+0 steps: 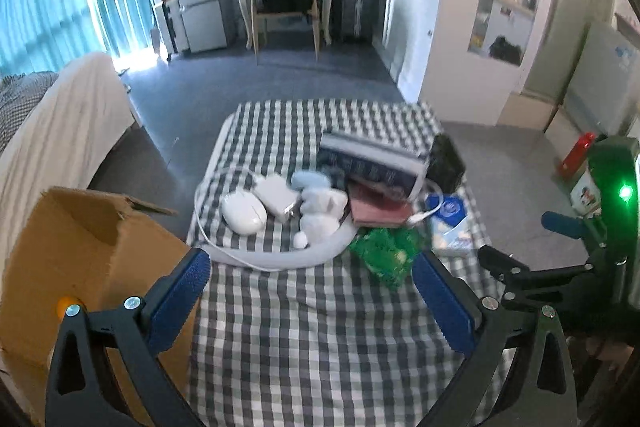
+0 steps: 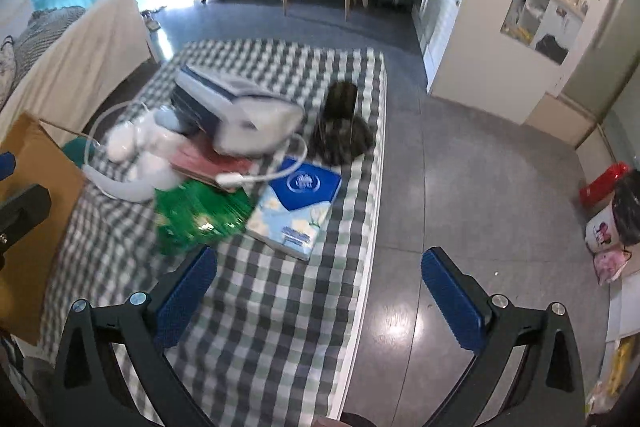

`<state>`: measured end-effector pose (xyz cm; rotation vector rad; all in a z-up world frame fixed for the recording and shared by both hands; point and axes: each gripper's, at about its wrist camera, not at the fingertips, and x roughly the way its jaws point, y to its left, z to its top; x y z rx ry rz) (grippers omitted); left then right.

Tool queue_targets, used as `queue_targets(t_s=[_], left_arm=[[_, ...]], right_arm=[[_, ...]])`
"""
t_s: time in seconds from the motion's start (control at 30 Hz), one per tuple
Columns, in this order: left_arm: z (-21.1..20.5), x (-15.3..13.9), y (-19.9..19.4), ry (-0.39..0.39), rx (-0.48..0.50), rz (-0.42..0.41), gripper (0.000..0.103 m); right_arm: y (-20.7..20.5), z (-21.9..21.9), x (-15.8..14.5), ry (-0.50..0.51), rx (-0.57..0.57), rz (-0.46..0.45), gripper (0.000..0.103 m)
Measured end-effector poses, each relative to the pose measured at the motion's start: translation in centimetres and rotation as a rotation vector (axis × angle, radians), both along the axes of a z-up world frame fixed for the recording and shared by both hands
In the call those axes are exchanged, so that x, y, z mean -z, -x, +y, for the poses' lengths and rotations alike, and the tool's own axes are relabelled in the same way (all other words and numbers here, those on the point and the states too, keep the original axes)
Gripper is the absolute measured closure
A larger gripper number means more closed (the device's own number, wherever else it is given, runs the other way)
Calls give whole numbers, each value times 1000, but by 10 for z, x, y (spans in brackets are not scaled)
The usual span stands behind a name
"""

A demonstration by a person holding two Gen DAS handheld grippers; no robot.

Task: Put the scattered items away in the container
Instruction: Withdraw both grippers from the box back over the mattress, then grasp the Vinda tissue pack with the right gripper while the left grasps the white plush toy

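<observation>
A pile of items lies on the checked table (image 1: pixel 304 327): a white mouse (image 1: pixel 243 213), a white adapter (image 1: pixel 277 195), a white plush toy (image 1: pixel 320 211), a green packet (image 1: pixel 384 251), a red book (image 1: pixel 378 205), a blue-white box (image 1: pixel 374 163) and a tissue pack (image 2: pixel 298 207). An open cardboard box (image 1: pixel 80 255) stands at the table's left. My left gripper (image 1: pixel 310 291) is open and empty above the near table. My right gripper (image 2: pixel 318 279) is open and empty over the table's right edge, near the green packet (image 2: pixel 198 215).
A black object (image 2: pixel 340 99) and dark bundle (image 2: pixel 342 139) lie at the table's far right. A white cable (image 1: pixel 256 259) loops around the pile. A sofa (image 1: pixel 60 131) stands left. Bags (image 2: pixel 616 227) and a red bottle (image 2: pixel 604 183) sit on the floor at right.
</observation>
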<state>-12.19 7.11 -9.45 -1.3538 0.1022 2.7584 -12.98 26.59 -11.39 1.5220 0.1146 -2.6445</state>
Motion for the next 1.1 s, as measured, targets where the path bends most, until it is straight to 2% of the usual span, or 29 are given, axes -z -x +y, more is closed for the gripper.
queue_targets(t_s=[0.2,0.5,0.77,0.83,0.9,0.93,1.0,1.1], left_arm=[[-3,17,9,15,-17,19,0],[-18,22,16,11,-32,39,0],[-25,34,21,-26,-26,30,0],[-26,40,23,-32,-16,24,0],[-27,46,25,-35,-15,18,0],[-27,49,27,-41,-15,14,0],[-28,55,30,-59,-15,-1,0],[-24,65,35,-69,-10,-22,0]], right_arm=[[16,-15,20,1,-4,-24,0],[39,-31,42,-15,13,-66,0],[45,-31,56,21,32,-89,0],[47,-29,55,31,37,-86,4],[46,-28,55,34,40,-82,18],[46,-29,54,32,41,-80,20],[45,-31,54,9,51,-76,42],[44,-32,54,-1,58,-76,41]])
